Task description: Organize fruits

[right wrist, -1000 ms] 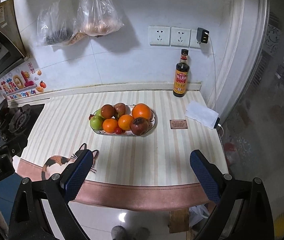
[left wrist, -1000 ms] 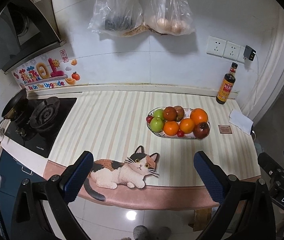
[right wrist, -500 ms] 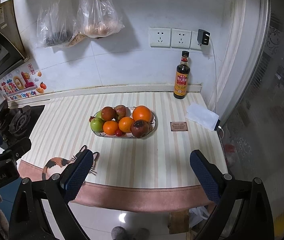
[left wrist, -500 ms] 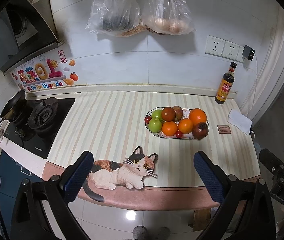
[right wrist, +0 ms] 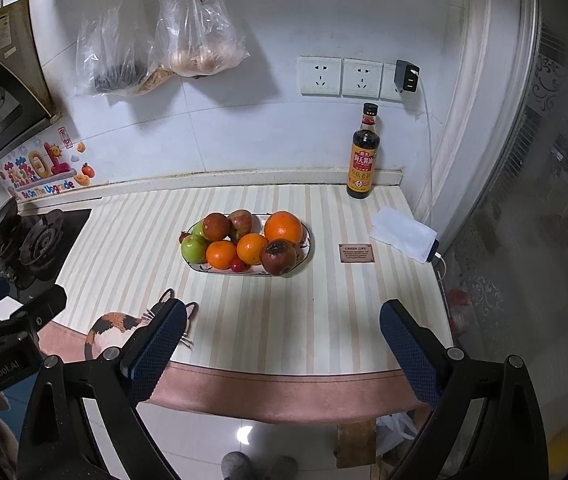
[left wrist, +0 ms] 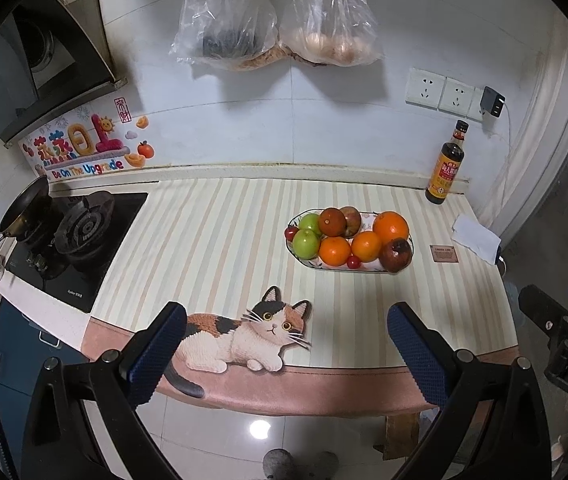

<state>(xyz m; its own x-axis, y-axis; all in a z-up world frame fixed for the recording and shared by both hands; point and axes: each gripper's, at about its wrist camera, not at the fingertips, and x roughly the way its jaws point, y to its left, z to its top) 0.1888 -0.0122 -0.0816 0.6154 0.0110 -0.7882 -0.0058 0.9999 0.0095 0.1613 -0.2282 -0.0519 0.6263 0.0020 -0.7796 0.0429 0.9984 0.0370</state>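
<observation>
Ahead of both tools, well beyond fingertips: fruits (left wrist: 350, 238) piled on oval plate (right wrist: 200, 267). Drifted back slightly over last second; plate smaller in view. Left gripper (left wrist: 286, 354), right gripper (right wrist: 282, 350) spread wide, empty. Fits tidied pile or pile awaiting sorting.

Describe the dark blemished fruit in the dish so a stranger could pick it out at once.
Find the oval dish of fruit on the striped counter mat. At its end nearest the soy sauce bottle, on the front edge, sits the dark fruit: brownish-red with blackened patches, unlike the bright oranges beside it.
</observation>
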